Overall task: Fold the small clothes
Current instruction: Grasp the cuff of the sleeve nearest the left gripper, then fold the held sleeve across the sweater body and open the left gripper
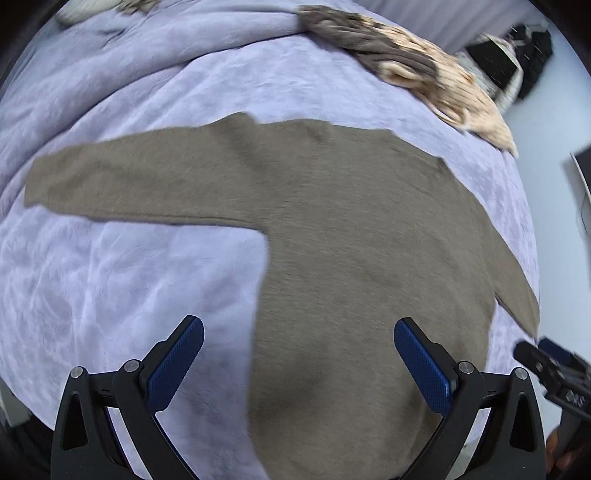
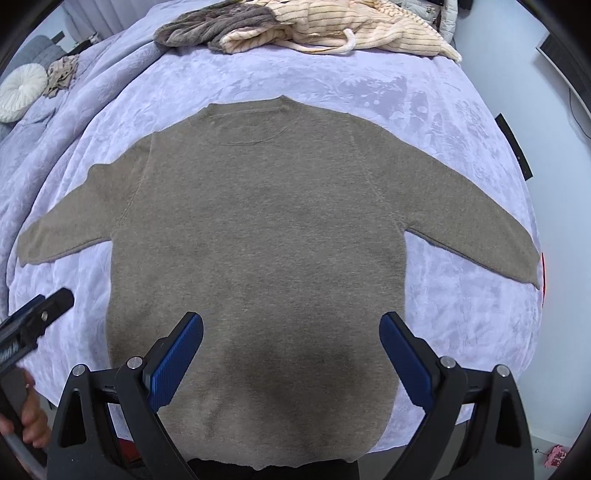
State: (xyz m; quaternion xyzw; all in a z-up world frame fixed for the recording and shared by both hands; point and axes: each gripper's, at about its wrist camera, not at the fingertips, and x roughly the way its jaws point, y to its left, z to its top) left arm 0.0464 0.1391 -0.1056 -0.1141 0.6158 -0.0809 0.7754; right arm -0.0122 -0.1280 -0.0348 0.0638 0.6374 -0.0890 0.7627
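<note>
A taupe long-sleeved sweater (image 2: 258,229) lies flat on a lilac bedspread (image 2: 332,88), neck away from me, both sleeves spread out. In the left wrist view the sweater (image 1: 351,240) shows with its left sleeve stretched to the left. My left gripper (image 1: 299,354) is open and empty, above the sweater's lower left edge. My right gripper (image 2: 291,350) is open and empty, above the sweater's lower body near the hem. The left gripper also shows at the left edge of the right wrist view (image 2: 33,321), and the right gripper at the right edge of the left wrist view (image 1: 550,365).
A pile of cream striped and grey fleece clothes (image 2: 306,29) lies at the far end of the bed. A round white cushion (image 2: 22,92) sits at the far left. The bed edge drops to a pale floor (image 2: 554,147) on the right.
</note>
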